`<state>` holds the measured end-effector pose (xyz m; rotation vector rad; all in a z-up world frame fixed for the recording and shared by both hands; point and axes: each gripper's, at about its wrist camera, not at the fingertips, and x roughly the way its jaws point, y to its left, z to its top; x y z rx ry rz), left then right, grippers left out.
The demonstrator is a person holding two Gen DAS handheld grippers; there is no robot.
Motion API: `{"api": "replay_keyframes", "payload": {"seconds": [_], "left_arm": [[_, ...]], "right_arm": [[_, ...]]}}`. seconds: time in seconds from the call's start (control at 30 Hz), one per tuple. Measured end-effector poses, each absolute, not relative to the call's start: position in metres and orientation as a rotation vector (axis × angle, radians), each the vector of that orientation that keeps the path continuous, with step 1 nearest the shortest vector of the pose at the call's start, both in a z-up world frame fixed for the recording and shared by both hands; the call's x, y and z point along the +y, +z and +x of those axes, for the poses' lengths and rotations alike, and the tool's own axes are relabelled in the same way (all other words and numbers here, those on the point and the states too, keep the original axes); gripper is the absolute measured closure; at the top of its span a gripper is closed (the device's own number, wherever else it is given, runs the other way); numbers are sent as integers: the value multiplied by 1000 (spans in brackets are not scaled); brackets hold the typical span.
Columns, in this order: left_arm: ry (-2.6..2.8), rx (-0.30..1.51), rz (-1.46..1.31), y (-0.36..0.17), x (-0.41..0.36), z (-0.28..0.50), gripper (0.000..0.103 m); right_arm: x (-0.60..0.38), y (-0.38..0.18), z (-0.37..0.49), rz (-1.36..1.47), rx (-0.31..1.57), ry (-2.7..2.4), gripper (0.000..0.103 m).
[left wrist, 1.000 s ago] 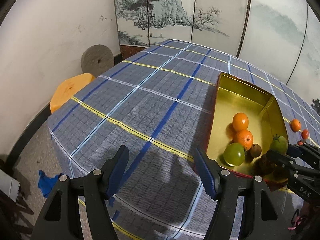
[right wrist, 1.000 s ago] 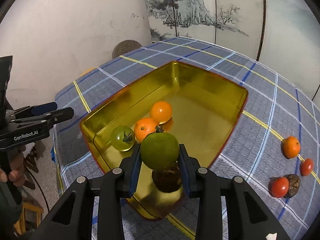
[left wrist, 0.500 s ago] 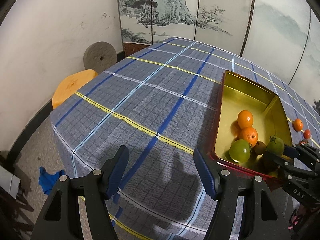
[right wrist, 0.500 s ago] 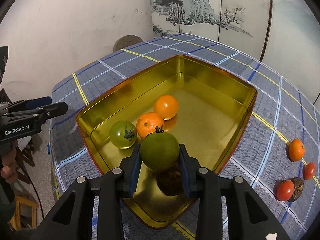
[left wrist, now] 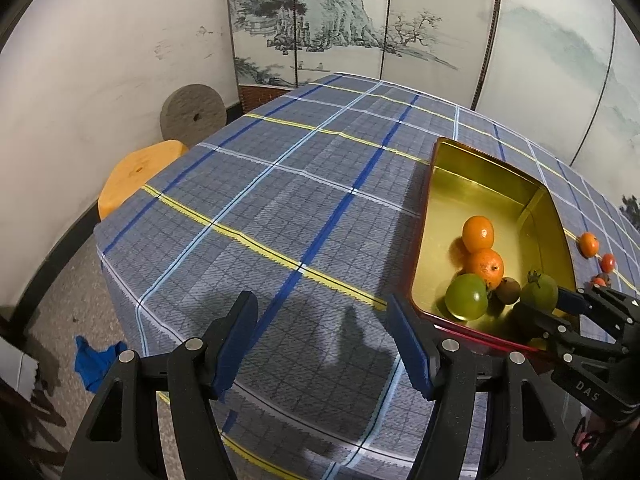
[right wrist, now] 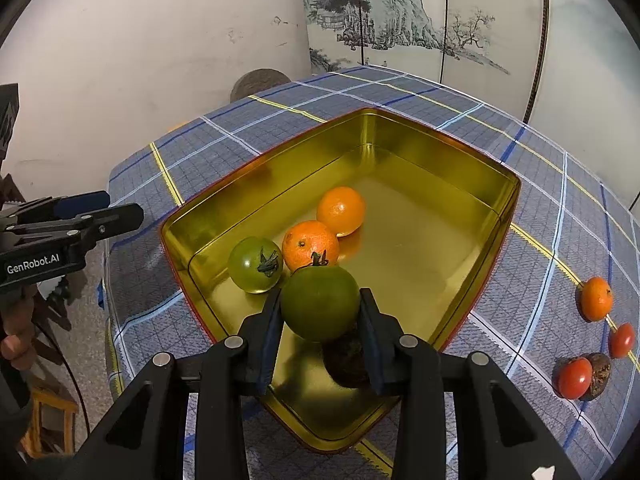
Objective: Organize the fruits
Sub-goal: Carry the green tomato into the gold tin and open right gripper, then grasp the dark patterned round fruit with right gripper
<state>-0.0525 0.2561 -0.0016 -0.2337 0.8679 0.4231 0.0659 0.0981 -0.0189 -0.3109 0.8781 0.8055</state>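
From the left wrist view, the left gripper [left wrist: 326, 344] hangs about half open over bare plaid tablecloth [left wrist: 280, 208] with nothing between its blue pads. The gold tin [left wrist: 492, 170] lies ahead and to its right. Inside the tin sit two oranges [left wrist: 478, 232], a green tomato [left wrist: 467, 296] and a small brown fruit [left wrist: 509, 290]. At the tin's near right corner the right gripper [left wrist: 550, 306] comes in from the side with a second green tomato [left wrist: 540, 291] at its tips. Beyond the tin, further right, more small fruits [left wrist: 589, 244] wait on the cloth.

From the right wrist view, the right gripper [right wrist: 320, 312] carries that green tomato [right wrist: 319, 302] between its pads, over the near end of the gold tin [right wrist: 440, 136]. Its jaws have just been easing apart slightly, yet the pads look to be touching both sides of the fruit. A dark brown fruit [right wrist: 346, 364] lies directly under the gripper on the tin floor. Just ahead and left are the other green tomato [right wrist: 255, 264] and the two oranges [right wrist: 310, 244]. Well to the right, on the cloth, lie an orange [right wrist: 596, 298], two red tomatoes [right wrist: 574, 377] and another brown fruit [right wrist: 598, 370].

The step in hand appears to be dropping this tomato into the tin. The next move calls for opening wider, ideally clear of the brown fruit beneath, then reaching right for the loose fruits.
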Motion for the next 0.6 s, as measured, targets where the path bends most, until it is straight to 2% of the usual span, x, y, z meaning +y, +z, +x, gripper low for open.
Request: {"api": "replay_keyframes", "payload": {"seconds": [0.6], "left_arm": [[355,848,-206,8,232,-41,35]], "right_arm": [[74,2,57,-239,839,808,66]]}}
